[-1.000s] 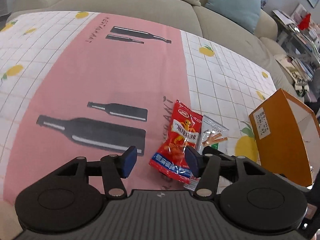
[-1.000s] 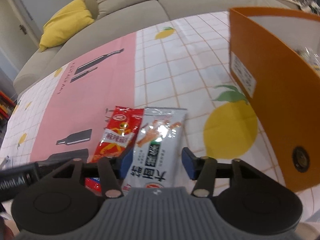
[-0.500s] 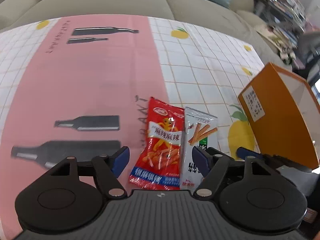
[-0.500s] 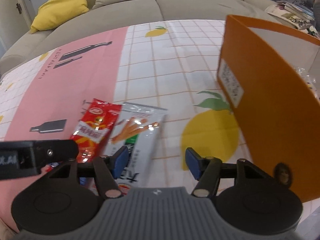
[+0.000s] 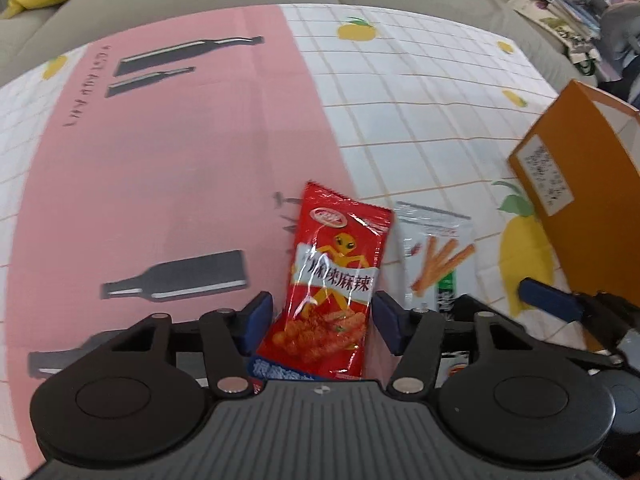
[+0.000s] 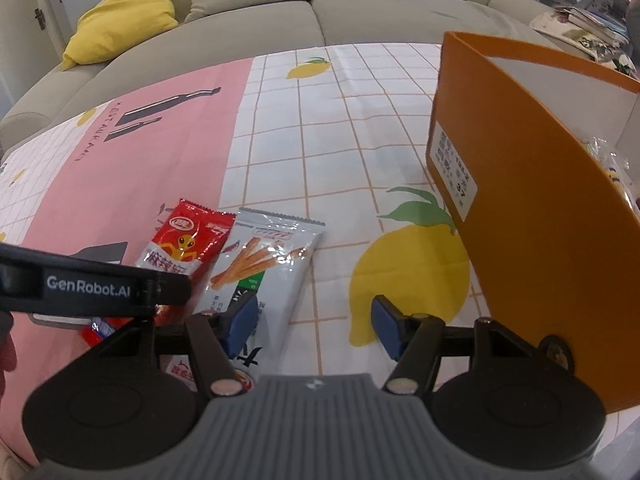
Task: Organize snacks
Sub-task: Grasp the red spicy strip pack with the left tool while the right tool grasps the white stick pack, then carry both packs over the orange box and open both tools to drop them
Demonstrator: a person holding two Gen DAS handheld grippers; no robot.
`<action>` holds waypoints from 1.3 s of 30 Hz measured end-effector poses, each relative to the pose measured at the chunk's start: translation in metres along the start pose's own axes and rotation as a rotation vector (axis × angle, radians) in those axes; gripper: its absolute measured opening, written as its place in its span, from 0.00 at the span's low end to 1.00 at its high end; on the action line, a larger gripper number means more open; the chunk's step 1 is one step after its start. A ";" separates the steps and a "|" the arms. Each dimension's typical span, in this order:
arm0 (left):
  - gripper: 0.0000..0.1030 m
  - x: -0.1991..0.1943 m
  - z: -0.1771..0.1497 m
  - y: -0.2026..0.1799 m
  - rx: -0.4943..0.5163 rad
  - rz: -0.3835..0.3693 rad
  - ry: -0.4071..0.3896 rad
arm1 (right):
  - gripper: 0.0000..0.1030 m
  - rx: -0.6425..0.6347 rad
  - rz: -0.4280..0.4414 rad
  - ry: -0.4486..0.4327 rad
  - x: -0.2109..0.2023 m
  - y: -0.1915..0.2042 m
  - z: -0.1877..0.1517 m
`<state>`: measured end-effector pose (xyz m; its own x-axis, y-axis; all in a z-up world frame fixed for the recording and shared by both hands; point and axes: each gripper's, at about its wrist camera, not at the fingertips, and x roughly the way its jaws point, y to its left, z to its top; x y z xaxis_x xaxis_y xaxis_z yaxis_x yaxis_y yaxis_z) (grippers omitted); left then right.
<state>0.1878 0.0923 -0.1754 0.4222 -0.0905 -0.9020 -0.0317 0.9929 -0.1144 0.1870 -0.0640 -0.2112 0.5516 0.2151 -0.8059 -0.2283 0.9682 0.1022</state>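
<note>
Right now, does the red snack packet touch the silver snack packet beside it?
Touching. In the right wrist view the red snack packet overlaps the edge of the silver snack packet, with no tablecloth showing between them.

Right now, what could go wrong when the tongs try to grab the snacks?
1. The red packet overlaps the white packet, so the open left tongs straddling it might drag both along.
2. The right tongs, also open, have only one finger over the white packet, so they may close on just its edge and slip.
3. The orange box stands close, and the right tongs could bump it.
</note>
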 end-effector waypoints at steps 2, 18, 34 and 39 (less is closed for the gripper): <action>0.66 -0.002 -0.002 0.005 -0.005 0.019 -0.002 | 0.60 0.004 0.005 -0.007 0.000 0.001 0.000; 0.70 -0.007 -0.020 0.024 0.044 0.102 -0.025 | 0.68 -0.038 0.037 -0.028 0.015 0.032 0.006; 0.64 -0.002 -0.017 0.022 -0.012 0.121 -0.096 | 0.56 -0.175 -0.011 -0.032 0.015 0.040 0.001; 0.45 -0.007 -0.021 0.021 -0.061 0.116 -0.120 | 0.53 -0.162 -0.003 -0.025 0.014 0.037 0.001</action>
<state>0.1654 0.1121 -0.1806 0.5178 0.0376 -0.8547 -0.1395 0.9894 -0.0410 0.1868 -0.0248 -0.2179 0.5719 0.2174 -0.7910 -0.3520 0.9360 0.0028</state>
